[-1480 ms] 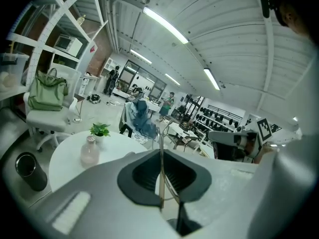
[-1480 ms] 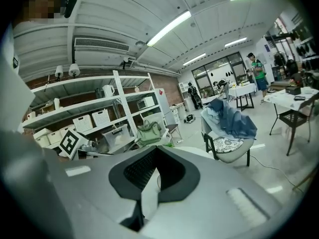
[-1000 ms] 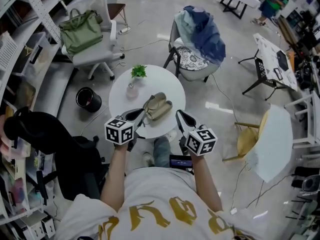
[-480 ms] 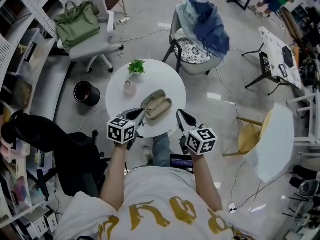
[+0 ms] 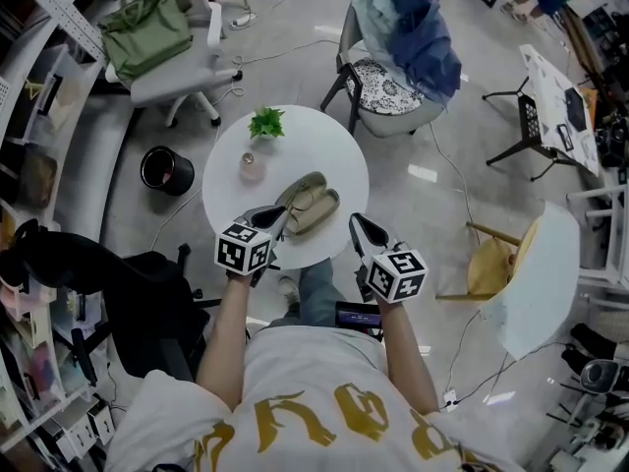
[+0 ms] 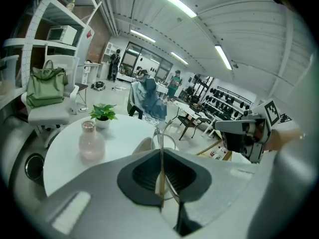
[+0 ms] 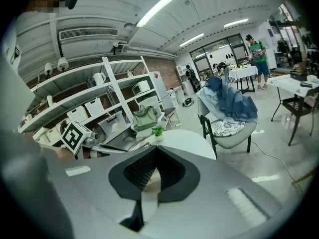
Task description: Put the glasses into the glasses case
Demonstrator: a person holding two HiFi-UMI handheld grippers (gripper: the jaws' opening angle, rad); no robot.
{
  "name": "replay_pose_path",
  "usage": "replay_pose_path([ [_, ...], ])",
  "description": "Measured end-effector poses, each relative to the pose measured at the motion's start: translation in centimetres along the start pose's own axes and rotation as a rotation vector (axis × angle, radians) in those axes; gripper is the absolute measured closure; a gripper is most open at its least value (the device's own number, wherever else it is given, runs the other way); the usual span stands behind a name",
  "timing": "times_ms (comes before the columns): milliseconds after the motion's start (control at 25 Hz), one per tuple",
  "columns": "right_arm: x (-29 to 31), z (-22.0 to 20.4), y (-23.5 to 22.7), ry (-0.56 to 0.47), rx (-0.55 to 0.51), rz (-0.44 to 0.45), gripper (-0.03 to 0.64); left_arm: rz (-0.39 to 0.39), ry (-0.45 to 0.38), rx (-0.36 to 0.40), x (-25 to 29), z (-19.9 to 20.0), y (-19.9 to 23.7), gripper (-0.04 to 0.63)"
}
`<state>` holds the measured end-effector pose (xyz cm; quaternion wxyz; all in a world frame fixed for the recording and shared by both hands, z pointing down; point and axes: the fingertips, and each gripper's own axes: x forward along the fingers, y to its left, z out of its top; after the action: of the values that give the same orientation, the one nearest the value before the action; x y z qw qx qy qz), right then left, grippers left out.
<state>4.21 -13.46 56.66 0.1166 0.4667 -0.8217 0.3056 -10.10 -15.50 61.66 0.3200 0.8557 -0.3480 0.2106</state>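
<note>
The beige glasses case (image 5: 310, 205) lies open on the round white table (image 5: 246, 200). My left gripper (image 5: 278, 218) sits at the case's near left edge, shut on the thin wire-framed glasses (image 6: 163, 136). The frame stands upright between its jaws, and one lens shows above them. Part of the case (image 6: 142, 144) shows just behind the left gripper (image 6: 160, 151). My right gripper (image 5: 356, 224) hovers at the table's near right edge, just right of the case. The right gripper (image 7: 156, 151) is shut with nothing held.
A pink glass bottle (image 5: 253, 166) and a small potted plant (image 5: 266, 123) stand on the table's far left. Around the table are a chair draped with blue clothes (image 5: 403, 47), an office chair with a green bag (image 5: 147, 32), a black bin (image 5: 164, 169) and a yellow chair (image 5: 488, 268).
The head view has drifted a little. Both grippers stay beside the case, the left still holding the glasses.
</note>
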Motion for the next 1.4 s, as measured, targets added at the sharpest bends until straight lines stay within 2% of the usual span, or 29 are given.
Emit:
replay_pose_path([
  [720,2.1,-1.0,-4.2,0.077,0.035,-0.032,0.591,0.005,0.130,0.036,6.1,-1.5,1.6,0.577],
  [1120,3.5,-1.6,-6.2,0.133,0.047,-0.023,0.591,0.024,0.235,0.118,8.9,-3.0,2.1,0.577],
  [1400,4.3,-1.9,-7.0,0.158,0.052,-0.019,0.591,0.035,0.261,0.139,9.8,-3.4,2.4,0.577],
])
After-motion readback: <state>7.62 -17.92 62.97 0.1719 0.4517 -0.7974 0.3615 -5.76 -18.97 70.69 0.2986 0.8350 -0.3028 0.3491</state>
